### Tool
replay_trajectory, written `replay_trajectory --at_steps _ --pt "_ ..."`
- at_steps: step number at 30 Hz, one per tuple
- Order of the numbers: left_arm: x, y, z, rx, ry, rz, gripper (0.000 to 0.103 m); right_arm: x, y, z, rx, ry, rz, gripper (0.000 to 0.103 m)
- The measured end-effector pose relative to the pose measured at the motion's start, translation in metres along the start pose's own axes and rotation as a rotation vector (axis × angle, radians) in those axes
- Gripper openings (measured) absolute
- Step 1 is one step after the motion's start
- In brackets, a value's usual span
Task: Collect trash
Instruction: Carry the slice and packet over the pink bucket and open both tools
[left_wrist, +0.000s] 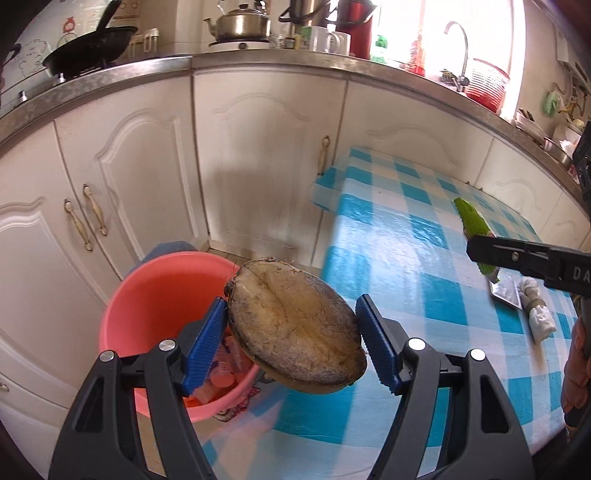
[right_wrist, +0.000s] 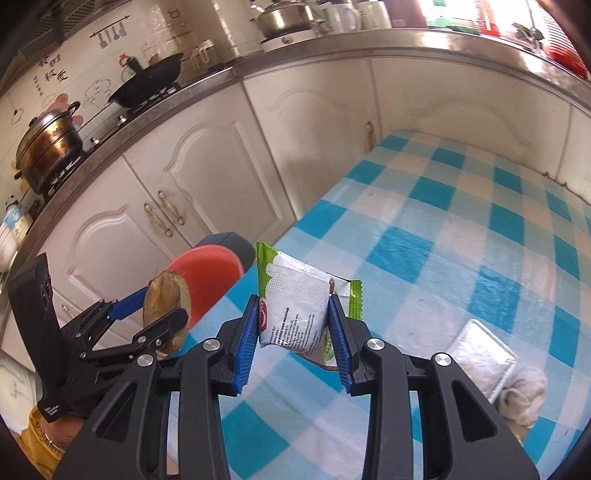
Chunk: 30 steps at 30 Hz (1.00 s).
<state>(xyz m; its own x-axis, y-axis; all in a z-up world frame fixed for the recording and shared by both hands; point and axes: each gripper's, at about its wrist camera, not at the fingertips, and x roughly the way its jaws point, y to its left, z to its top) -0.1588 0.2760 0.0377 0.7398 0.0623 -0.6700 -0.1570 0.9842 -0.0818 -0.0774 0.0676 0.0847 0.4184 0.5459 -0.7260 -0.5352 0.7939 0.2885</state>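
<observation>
My left gripper (left_wrist: 291, 306) is shut on a brown oval fruit half (left_wrist: 295, 328), cut face up, held in the air over the table's left edge beside a pink bucket (left_wrist: 159, 295). From the right wrist view, that gripper (right_wrist: 164, 306) and the fruit half (right_wrist: 166, 291) are at the lower left in front of the bucket (right_wrist: 207, 273). My right gripper (right_wrist: 293, 301) is shut on a green and white snack wrapper (right_wrist: 295, 310) above the table. In the left wrist view, the wrapper (left_wrist: 469, 218) sticks up past one black finger (left_wrist: 517, 254).
The table (right_wrist: 424, 229) has a blue and white check cloth. A silver foil packet (right_wrist: 484, 350) and a crumpled white tissue (right_wrist: 524, 391) lie near its right front. The bucket on the floor holds some pink items (left_wrist: 221, 365). White cabinets (left_wrist: 140, 166) and a cluttered counter run behind.
</observation>
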Motion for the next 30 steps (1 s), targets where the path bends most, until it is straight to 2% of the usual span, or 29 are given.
replay_trajectory --at_steps 8,16,30 --pt "0.003 0.040 -0.001 -0.041 -0.005 0.096 0.072 0.023 0.054 0.006 -0.101 0.050 0.066 0.038" --pt "0.021 0.080 -0.007 -0.078 0.025 0.184 0.072 0.056 0.104 0.016 -0.199 0.101 0.113 0.038" --pt "0.056 0.111 -0.025 -0.113 0.103 0.233 0.072 0.123 0.146 0.014 -0.284 0.204 0.133 0.038"
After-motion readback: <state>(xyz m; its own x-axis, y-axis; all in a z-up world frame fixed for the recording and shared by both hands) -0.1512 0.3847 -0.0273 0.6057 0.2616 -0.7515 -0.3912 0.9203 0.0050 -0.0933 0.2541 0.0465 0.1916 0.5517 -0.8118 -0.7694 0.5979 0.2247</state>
